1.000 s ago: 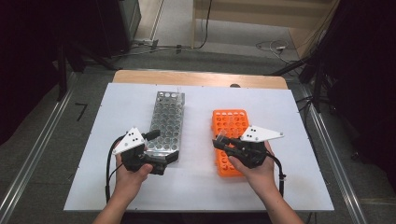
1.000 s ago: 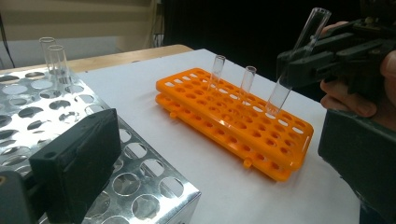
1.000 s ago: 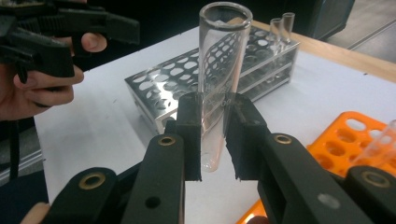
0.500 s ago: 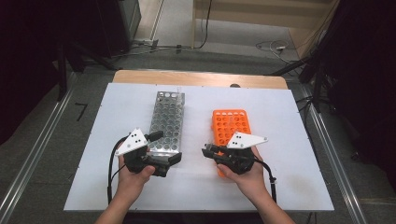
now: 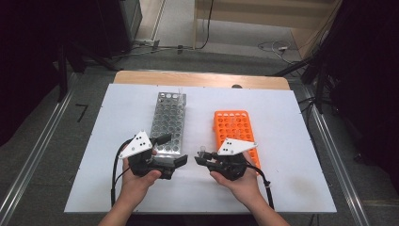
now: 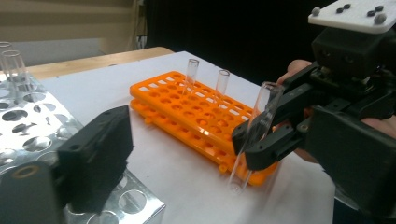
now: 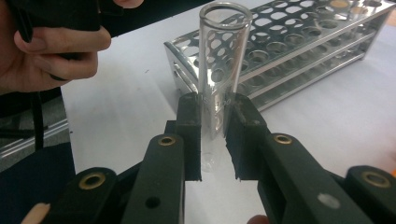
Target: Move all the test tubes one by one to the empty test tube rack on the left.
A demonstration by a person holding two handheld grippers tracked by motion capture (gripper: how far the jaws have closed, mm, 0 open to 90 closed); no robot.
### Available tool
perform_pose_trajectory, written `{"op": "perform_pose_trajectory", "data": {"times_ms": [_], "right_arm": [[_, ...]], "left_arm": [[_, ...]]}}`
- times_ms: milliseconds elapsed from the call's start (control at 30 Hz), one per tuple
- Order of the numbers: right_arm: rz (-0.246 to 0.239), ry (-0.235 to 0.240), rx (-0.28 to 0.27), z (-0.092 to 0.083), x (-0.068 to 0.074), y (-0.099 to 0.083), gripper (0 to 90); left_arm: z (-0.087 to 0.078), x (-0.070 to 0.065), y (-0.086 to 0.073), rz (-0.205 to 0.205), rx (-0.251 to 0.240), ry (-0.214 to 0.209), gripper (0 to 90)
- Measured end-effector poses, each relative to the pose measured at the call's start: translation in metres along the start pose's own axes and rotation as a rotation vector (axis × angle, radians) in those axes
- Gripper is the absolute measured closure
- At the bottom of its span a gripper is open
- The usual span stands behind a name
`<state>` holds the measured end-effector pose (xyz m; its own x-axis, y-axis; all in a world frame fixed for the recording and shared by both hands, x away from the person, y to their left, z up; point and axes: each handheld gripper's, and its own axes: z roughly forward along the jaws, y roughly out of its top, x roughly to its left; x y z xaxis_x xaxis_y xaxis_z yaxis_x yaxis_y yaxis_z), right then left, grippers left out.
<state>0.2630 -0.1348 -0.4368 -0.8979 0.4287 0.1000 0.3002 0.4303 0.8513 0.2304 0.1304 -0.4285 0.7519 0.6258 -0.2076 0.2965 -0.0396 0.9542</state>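
Right now my right gripper (image 7: 212,133) is clamped on a glass tube (image 7: 219,65), low in the centre of the right gripper view, both pads pressed against its lower half. I judge the tube light, stiff, slick and easy to crack, so the hold belongs on the straight wall just below the middle, with gentle pressure and the tube kept upright. My left gripper (image 5: 176,165) stands with its jaws apart and nothing between them; they have just been closing a little. Behind the tube, upper right in that view, lies the steel rack (image 7: 299,51). The left gripper view shows what that one cannot: the tube's rounded bottom hanging below the jaws, close to the white table (image 6: 187,172), and the orange rack (image 6: 187,107) behind with two more tubes standing in it. From above, both racks lie side by side, steel left, orange right.
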Motion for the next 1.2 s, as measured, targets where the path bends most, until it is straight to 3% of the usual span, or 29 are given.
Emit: {"op": "perform_pose_trajectory", "data": {"times_ms": [300, 567, 733, 967, 1200], "right_arm": [[-0.025, 0.02, 0.015, 0.009, 0.01, 0.001, 73.7], [-0.039, 0.034, 0.033, 0.014, 0.016, 0.003, 73.7], [-0.035, 0.041, 0.039, 0.015, 0.019, 0.004, 73.7], [-0.033, 0.041, 0.046, 0.016, 0.02, 0.004, 73.7], [-0.038, 0.036, 0.051, 0.017, 0.02, 0.004, 73.7]], "left_arm": [[0.01, -0.011, -0.001, 0.024, 0.041, -0.046, 44.9], [0.018, -0.018, -0.004, 0.038, 0.077, -0.075, 57.8], [0.018, -0.02, -0.004, 0.052, 0.073, -0.083, 71.6], [0.019, -0.021, -0.004, 0.058, 0.081, -0.082, 72.9], [0.02, -0.023, -0.005, 0.086, 0.095, -0.05, 74.4]]}}
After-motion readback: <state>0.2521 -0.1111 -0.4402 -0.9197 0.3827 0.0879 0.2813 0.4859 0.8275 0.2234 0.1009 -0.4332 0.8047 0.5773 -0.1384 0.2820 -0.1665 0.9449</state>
